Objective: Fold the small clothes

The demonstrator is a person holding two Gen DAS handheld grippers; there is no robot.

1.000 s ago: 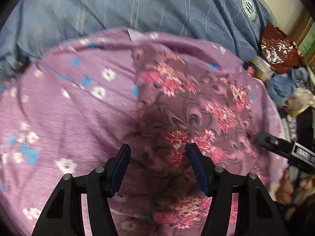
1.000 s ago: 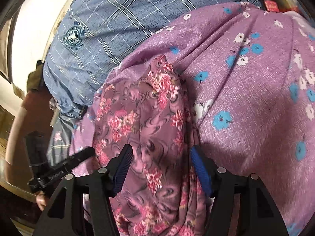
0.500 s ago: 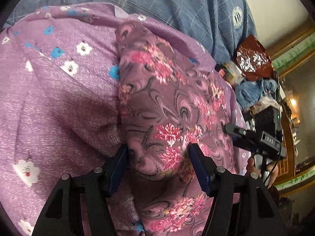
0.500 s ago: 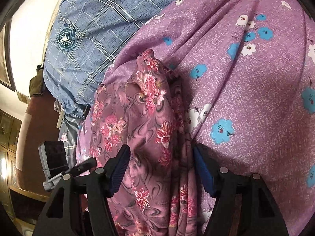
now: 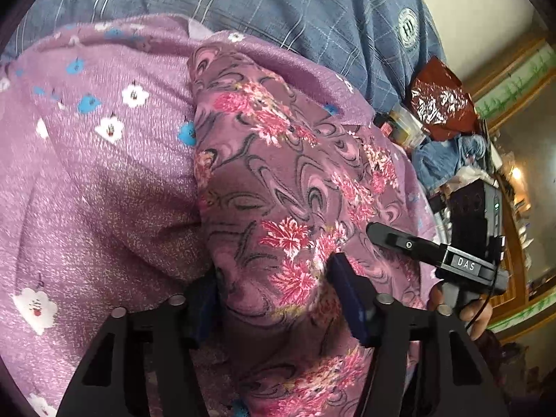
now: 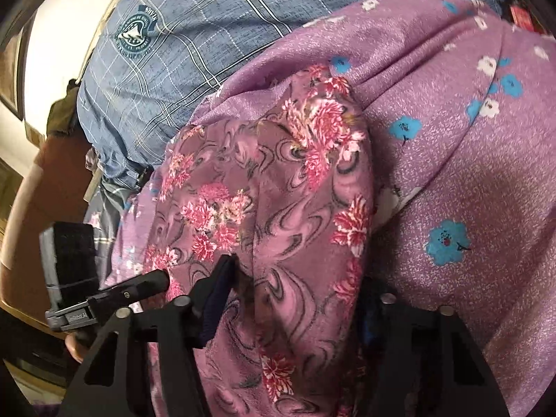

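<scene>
Currently the step in hand is gathering a fold of the floral garment, a mauve cloth with pink flower print, which lies bunched in a ridge on top of the purple sheet with blue and white flowers. A blue plaid shirt lies beyond both.

Left gripper: jaws closing, with the near end of the ridge between the blue pads. The cloth bulges up between them, so the pads appear to press on it.

Right gripper: jaws closing on the same ridge from the other side. The left pad indents the cloth; the right pad is largely hidden under the fabric.

Each view shows the other gripper just beside the ridge, held by a hand.

Judged next move: complete both pinches, confirm that only the garment and not the sheet is taken, then lift and carry the edge over evenly. A pinch that catches the sheet is likely to drag both layers.
</scene>
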